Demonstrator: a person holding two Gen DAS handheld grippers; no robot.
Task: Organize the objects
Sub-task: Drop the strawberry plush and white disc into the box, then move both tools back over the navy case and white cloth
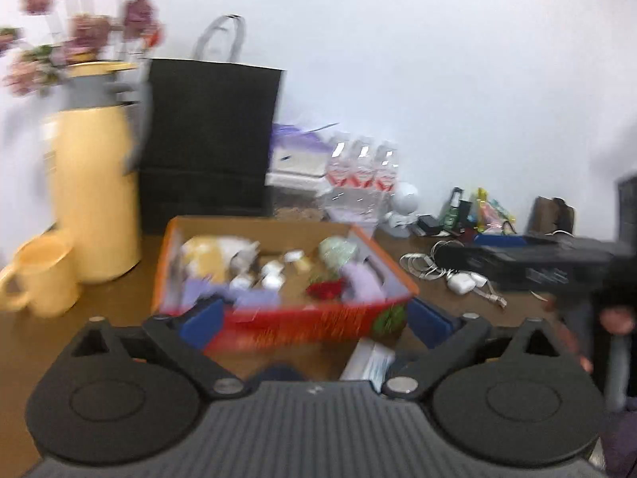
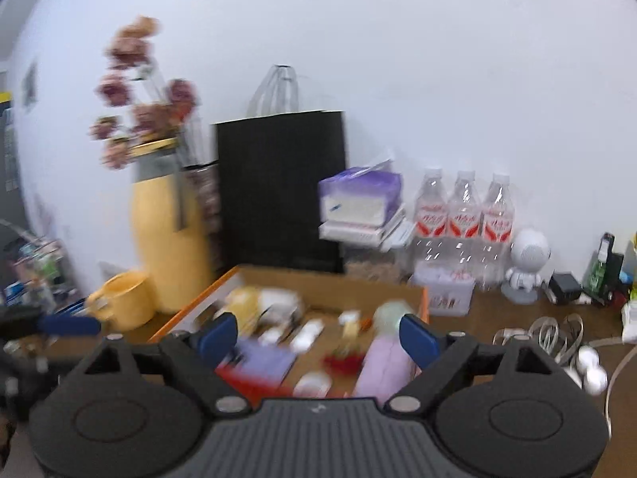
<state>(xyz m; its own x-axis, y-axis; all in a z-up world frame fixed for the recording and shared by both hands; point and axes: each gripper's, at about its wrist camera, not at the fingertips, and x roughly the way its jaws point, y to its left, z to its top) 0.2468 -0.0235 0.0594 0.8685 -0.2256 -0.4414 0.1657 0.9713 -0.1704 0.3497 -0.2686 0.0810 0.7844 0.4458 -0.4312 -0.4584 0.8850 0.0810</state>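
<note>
While both views are smeared by motion blur, I can see that my left gripper (image 1: 314, 324) has its blue pads (image 1: 197, 320) spread wide with nothing pinched between them; the red front wall of the cardboard box (image 1: 302, 324) shows in the gap, but I cannot tell whether either pad touches it. A white packet (image 1: 368, 360) lies on the wooden table (image 1: 115, 298) just in front of that wall. My right gripper (image 2: 318, 336) is likewise spread wide and empty, hanging over the near part of the box, above a lilac bottle (image 2: 384, 362), a lilac card (image 2: 262, 358), something red (image 2: 342, 360) and a small round white item (image 2: 312, 384).

Further into the box lie small white pieces (image 1: 270, 275), a pale green ball (image 1: 338, 251) and a yellow-and-white bundle (image 1: 217, 255); the blur hides what they are.

Left of the box stands a yellow mug (image 1: 43, 279), and behind it a tall yellow thermos jug (image 1: 95, 199). Right of the box, on the table, are white cables (image 1: 422, 265) and a white earbud case (image 1: 466, 281), with a long black box (image 1: 533, 259) beyond.

Against the white wall stand a black paper bag (image 1: 207, 135), pink flowers (image 1: 83, 28), a purple tissue pack (image 2: 358, 187) on stacked white boxes, three water bottles (image 2: 464, 215) and a small white robot figure (image 2: 525, 267).
</note>
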